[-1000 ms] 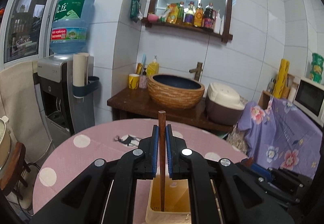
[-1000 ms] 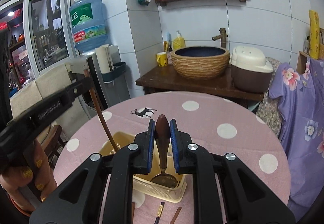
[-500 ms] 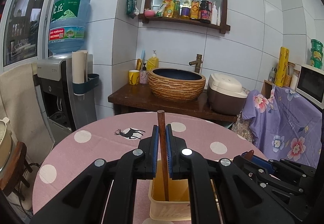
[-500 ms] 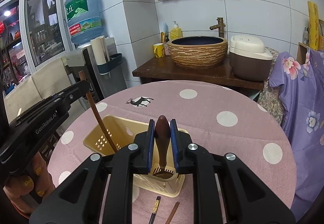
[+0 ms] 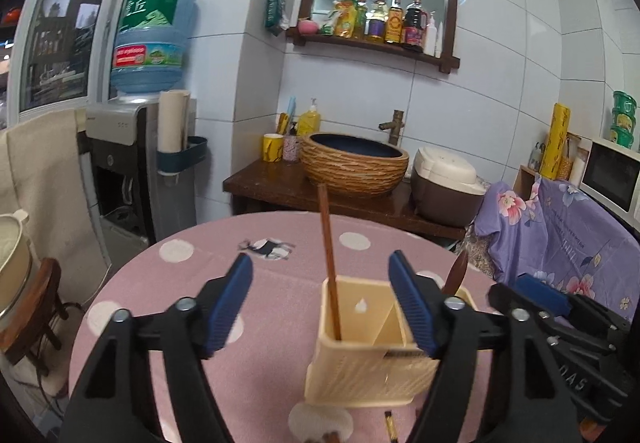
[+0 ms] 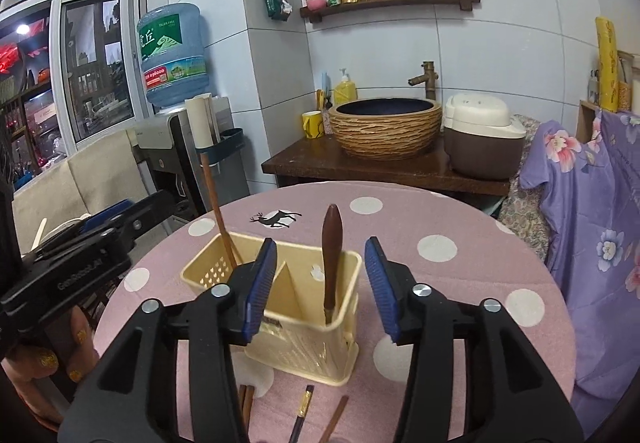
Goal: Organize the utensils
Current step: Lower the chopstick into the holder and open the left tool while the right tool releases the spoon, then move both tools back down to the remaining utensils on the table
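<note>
Cream plastic, ribbed and perforated, the utensil holder [image 6: 304,327] stands on the pink polka-dot tablecloth [image 6: 460,283], split by a divider. A wooden chopstick [image 5: 329,263] leans in its left compartment, long axis near upright; a dark wooden spoon [image 6: 331,259] stands handle-up in the right. Both tools have just been opening — the left gripper [image 5: 320,303] and right gripper [image 6: 320,287] stand spread, pads touching nothing.
</note>
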The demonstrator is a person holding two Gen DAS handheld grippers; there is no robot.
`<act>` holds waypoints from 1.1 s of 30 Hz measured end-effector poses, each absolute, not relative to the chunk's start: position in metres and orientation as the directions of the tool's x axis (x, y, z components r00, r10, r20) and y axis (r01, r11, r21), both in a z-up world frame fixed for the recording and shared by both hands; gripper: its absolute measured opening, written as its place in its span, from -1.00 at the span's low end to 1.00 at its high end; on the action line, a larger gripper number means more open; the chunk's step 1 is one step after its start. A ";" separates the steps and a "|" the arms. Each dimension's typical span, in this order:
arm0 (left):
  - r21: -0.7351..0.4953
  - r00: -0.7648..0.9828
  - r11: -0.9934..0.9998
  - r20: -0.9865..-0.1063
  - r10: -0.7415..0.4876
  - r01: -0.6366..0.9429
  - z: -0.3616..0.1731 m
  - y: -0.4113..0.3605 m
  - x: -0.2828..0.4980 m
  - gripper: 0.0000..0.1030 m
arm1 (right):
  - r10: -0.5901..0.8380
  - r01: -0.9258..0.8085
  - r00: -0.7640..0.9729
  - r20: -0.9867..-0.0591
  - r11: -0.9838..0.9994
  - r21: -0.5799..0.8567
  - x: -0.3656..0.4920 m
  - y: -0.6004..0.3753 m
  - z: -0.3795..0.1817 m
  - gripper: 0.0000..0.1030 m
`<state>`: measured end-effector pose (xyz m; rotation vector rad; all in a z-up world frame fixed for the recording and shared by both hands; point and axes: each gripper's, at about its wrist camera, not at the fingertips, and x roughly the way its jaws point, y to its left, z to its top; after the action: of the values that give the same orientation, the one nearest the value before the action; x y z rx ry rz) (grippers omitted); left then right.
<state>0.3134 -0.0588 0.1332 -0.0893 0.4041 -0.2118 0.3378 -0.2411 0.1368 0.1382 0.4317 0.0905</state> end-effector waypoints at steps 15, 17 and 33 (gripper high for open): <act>-0.045 0.780 0.996 -0.620 -0.085 0.073 0.038 -0.026 0.261 0.87 | 0.080 -0.019 0.786 -0.613 0.994 0.107 0.279 -0.236 0.047 0.01; -0.054 0.764 0.996 -0.639 -0.086 0.067 0.028 -0.022 0.253 0.87 | 0.086 -0.012 0.767 -0.636 0.993 0.120 0.274 -0.239 0.035 0.01; -0.070 0.677 0.991 -0.725 -0.128 0.113 -0.012 -0.027 0.236 0.24 | 0.107 0.014 0.636 -0.765 0.989 0.149 0.270 -0.224 -0.023 -0.20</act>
<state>0.2364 -0.0274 -0.0117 -0.0195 0.8159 -0.1356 0.2704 -0.2238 -0.0233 0.1461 0.8811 0.0533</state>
